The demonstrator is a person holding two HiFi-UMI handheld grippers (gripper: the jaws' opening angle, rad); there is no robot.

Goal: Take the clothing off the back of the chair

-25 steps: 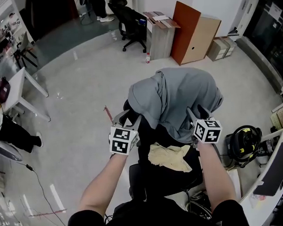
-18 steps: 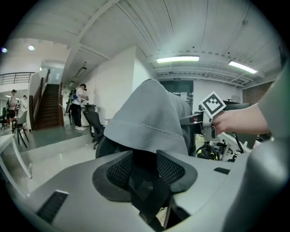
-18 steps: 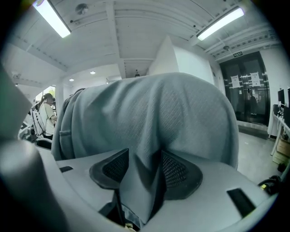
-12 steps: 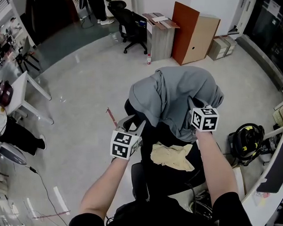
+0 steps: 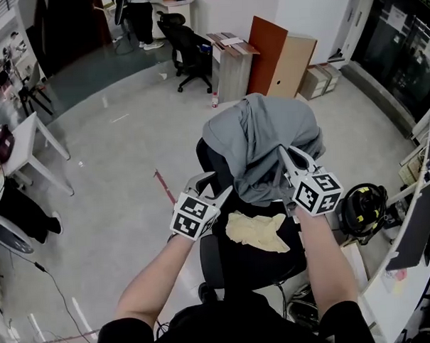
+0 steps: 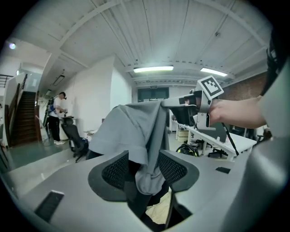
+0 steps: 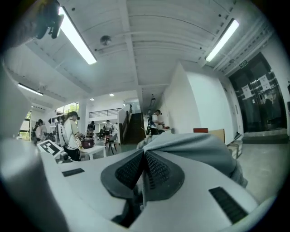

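At frame centre, the grey garment (image 5: 263, 137) over the chair (image 5: 251, 261) is pinched by the clenched right tongs (image 5: 291, 157). The left tongs (image 5: 214, 186) have just been opened and are released around a hanging fold.

Your sleeves (image 5: 121, 333) are black and short; your left gripper (image 5: 214, 185) and right gripper (image 5: 288, 157) carry white cubes (image 5: 194, 215) with black square markers.

The clothing (image 5: 260, 137) is draped over the back of the chair (image 5: 237, 262), and a cloth (image 5: 254, 231) lies on the chair's seat, in front of that back. Just right of the chair sits a helmet-like object (image 5: 362, 209), and well to the chair's left stands a worktop (image 5: 25, 136). Beyond the chair, well apart from it, boards (image 5: 281, 58) lean beside a cabinet (image 5: 231, 63), with an office chair (image 5: 181, 44) left of that cabinet.
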